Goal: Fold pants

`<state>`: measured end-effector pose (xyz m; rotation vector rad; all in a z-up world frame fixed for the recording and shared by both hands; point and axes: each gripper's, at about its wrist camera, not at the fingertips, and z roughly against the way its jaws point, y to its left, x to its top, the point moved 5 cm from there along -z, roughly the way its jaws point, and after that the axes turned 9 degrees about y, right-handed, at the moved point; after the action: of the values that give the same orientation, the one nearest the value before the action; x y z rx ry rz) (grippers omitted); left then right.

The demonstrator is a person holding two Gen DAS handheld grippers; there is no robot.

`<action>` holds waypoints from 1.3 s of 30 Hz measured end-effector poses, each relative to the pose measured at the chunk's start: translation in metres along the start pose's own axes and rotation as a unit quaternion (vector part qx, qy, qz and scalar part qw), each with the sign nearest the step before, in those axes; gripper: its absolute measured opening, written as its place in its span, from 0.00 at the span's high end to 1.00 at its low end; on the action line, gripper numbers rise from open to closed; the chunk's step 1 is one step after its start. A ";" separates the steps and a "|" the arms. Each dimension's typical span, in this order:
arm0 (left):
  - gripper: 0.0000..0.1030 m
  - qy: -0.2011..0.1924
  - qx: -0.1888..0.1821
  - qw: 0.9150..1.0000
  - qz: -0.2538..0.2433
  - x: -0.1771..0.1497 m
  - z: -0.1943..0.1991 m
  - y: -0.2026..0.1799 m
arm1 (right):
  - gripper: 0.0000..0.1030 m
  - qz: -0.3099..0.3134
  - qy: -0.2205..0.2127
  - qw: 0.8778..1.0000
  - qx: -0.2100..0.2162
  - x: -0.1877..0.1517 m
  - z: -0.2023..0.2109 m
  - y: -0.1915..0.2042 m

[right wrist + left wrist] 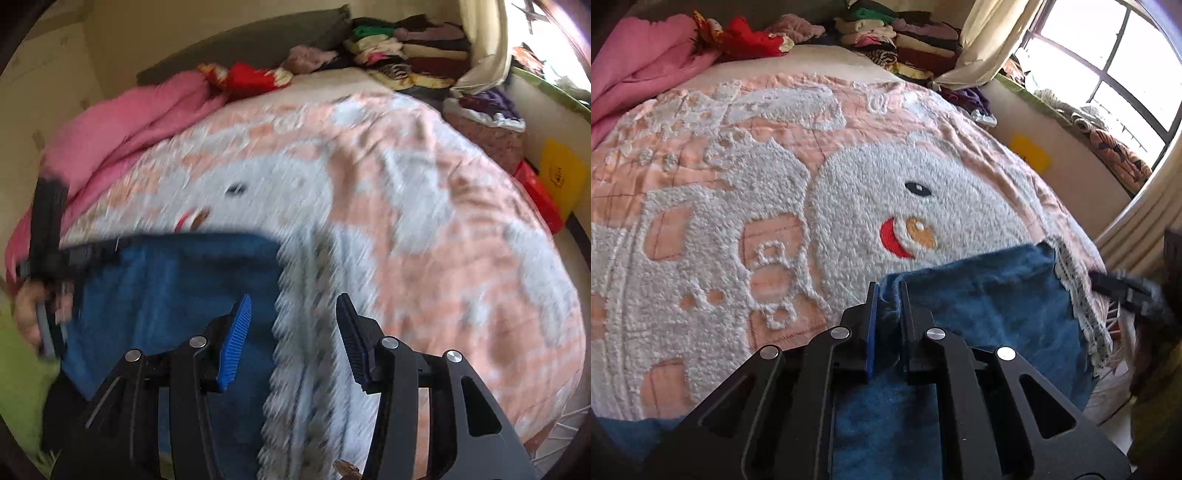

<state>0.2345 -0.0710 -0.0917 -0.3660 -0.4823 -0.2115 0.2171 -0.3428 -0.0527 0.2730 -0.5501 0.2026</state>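
Blue fleece pants [979,306] lie on the near edge of a bed with a peach and white fluffy bedspread [738,184]. My left gripper [888,291] is shut on the pants' far left corner, with a fold of blue cloth pinched between its pads. In the blurred right wrist view the pants [166,288] fill the lower left. My right gripper [293,306] hovers open over their right edge and a lace trim [295,369], holding nothing. The left gripper [48,258] and a person's hand [27,317] show at the pants' left edge.
A pink blanket [635,66] is bunched at the bed's far left. Stacked folded clothes [905,37] sit at the headboard corner. A window [1108,66] and cluttered sill run along the right wall, with a red box [539,195] beside the bed.
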 end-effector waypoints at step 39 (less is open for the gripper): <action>0.66 -0.091 0.101 0.989 0.051 0.019 0.045 0.027 | 0.58 0.002 0.006 0.998 -0.057 0.048 -0.032 -0.048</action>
<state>0.2396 -0.0311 -0.0533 -0.2117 -0.6583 -0.0293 0.2856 -0.3727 -0.0630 0.1593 -0.5476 0.1770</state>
